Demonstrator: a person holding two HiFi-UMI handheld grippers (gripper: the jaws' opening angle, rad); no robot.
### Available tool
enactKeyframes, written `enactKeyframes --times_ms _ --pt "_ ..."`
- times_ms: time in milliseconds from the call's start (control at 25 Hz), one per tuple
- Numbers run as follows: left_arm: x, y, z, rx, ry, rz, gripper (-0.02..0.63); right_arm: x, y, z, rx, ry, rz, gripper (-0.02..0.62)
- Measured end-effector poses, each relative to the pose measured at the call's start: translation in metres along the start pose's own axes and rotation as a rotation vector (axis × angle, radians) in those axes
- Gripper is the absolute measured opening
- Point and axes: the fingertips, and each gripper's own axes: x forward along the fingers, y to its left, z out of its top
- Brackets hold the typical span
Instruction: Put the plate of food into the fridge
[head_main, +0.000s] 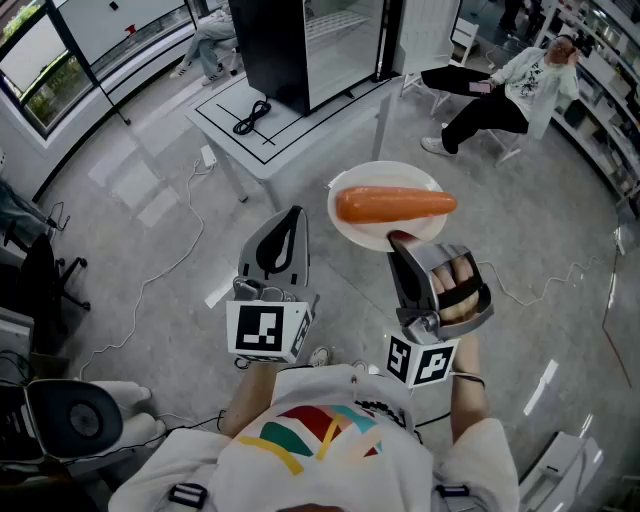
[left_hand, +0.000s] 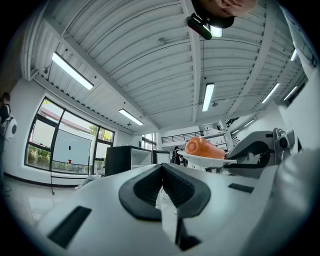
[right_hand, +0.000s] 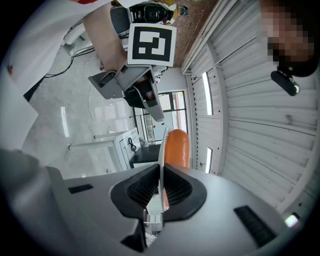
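A white plate (head_main: 350, 232) carries a long orange sausage-shaped food (head_main: 395, 204). My right gripper (head_main: 401, 241) is shut on the plate's near rim and holds it level in the air above the floor. In the right gripper view the plate's edge (right_hand: 161, 150) runs between the pads, with the orange food (right_hand: 177, 147) beyond. My left gripper (head_main: 292, 214) hovers left of the plate, shut with nothing in it (left_hand: 161, 172). From the left gripper view the plate (left_hand: 207, 161) and food (left_hand: 202, 148) appear to the right. The black fridge (head_main: 275, 50) stands ahead on a white table (head_main: 300, 125).
A black cable (head_main: 250, 117) lies on the table beside the fridge. A person (head_main: 500, 95) sits on a chair at the far right. White cords trail over the grey floor (head_main: 150, 280). A dark chair (head_main: 55, 270) and a round device (head_main: 70, 420) stand at the left.
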Motion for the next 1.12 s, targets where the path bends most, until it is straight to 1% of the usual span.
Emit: enactKeyframes --times_ms 280,640,840,1120 --pt "-0.003 -0.013 0.001 0.005 -0.005 -0.012 0.006 -0.011 -0.003 -0.006 0.008 0.002 -0.011 0.021" --pt "-0.004 -0.025 0.000 -0.002 0.000 0.005 0.006 -0.024 -0.005 -0.011 0.007 -0.025 -0.017 0.028" --pt "-0.005 -0.035 -0.002 -0.004 0.005 0.024 0.006 -0.034 -0.006 -0.026 0.025 -0.026 -0.018 0.026" --pt "-0.007 -0.061 -0.003 -0.019 -0.005 0.055 0.008 -0.054 -0.008 -0.052 0.009 -0.044 -0.004 0.027"
